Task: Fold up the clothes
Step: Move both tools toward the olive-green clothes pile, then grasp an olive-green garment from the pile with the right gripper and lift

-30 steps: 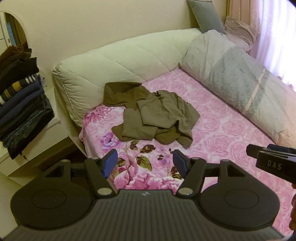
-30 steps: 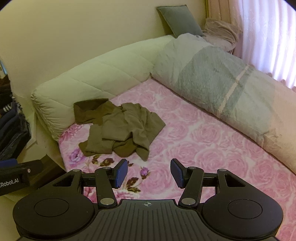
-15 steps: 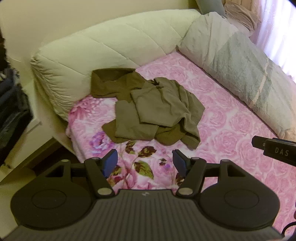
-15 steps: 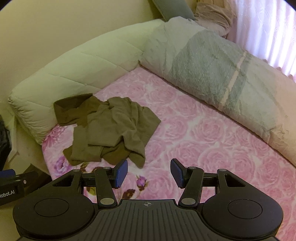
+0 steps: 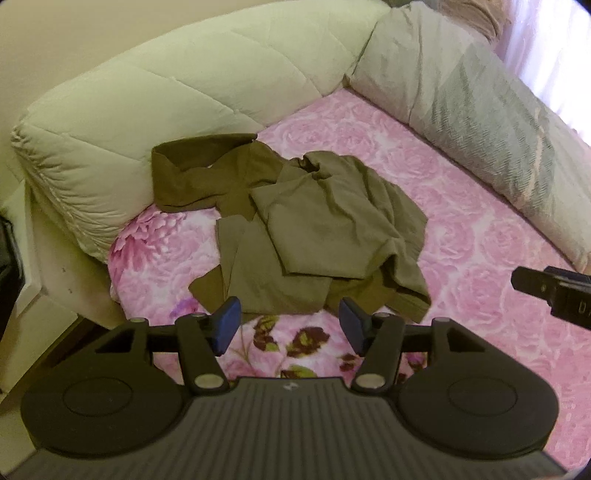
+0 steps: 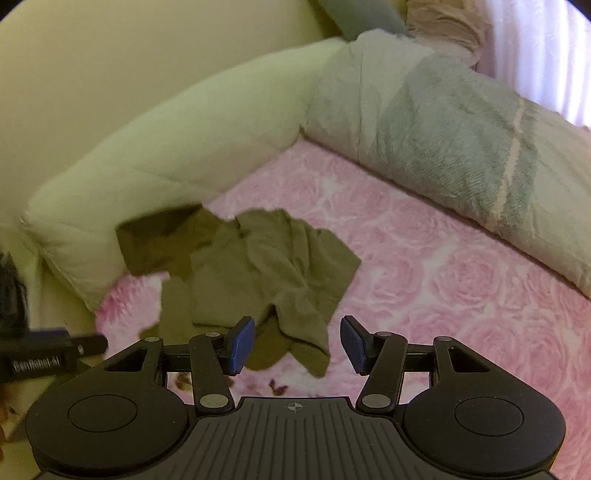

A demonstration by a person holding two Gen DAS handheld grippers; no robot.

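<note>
Loosely rumpled, soft olive garment [image 5: 314, 229] lies on rose-print sheet [image 5: 480, 229]; left gripper [image 5: 290, 325] and right gripper [image 6: 297, 343] gape wide, empty.

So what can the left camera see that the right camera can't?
Only the left view shows the right gripper's tip poking in at the right edge, and the dark-leafed flowers on the sheet. Only the right view shows the left gripper's side at the left edge, and a grey cushion up top. Both show the crumpled olive clothes on the pink sheet, the cream quilt, the grey blanket, and an open gripper in front.
</note>
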